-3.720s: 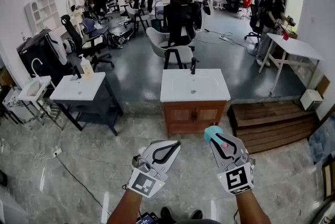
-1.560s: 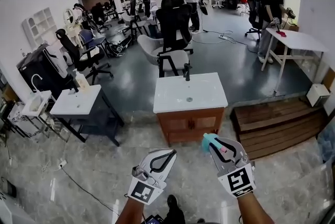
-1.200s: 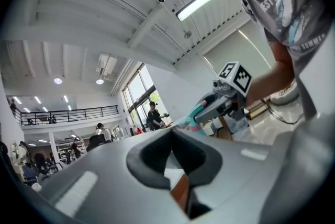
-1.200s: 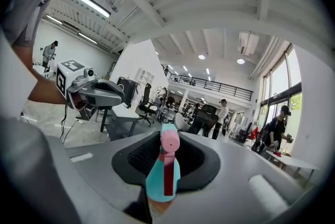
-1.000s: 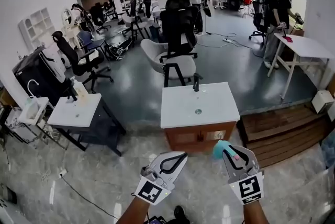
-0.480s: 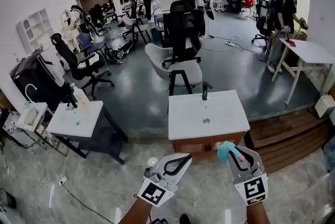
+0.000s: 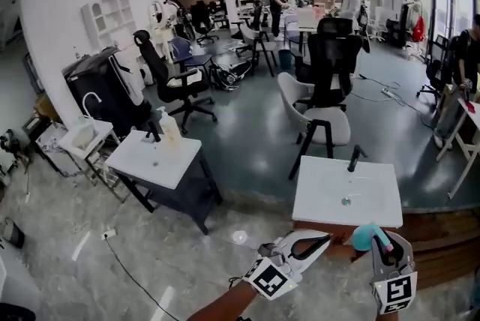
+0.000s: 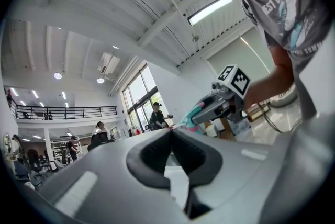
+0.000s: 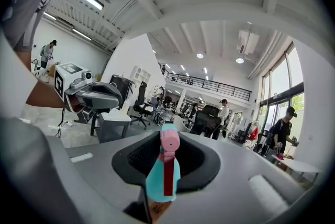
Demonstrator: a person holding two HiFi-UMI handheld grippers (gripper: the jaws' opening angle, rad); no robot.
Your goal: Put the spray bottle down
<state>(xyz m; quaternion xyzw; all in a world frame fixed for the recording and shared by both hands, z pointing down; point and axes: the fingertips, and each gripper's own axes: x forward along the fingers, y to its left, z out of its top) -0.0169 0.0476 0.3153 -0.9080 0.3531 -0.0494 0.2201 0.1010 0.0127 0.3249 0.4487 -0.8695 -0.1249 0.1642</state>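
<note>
The spray bottle is pinched in your right claw, just short of the white sink counter with its black faucet, while your left claw is pressed together, empty, alongside.

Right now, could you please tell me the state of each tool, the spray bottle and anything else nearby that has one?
Spray bottle: gripped, clear of any surface, not yet set down.
Right tool: shut on the spray bottle.
Left tool: shut, nothing between its tips.
Sink cabinet: top bare apart from its faucet.
Soap bottle: upright on the other washstand.
</note>
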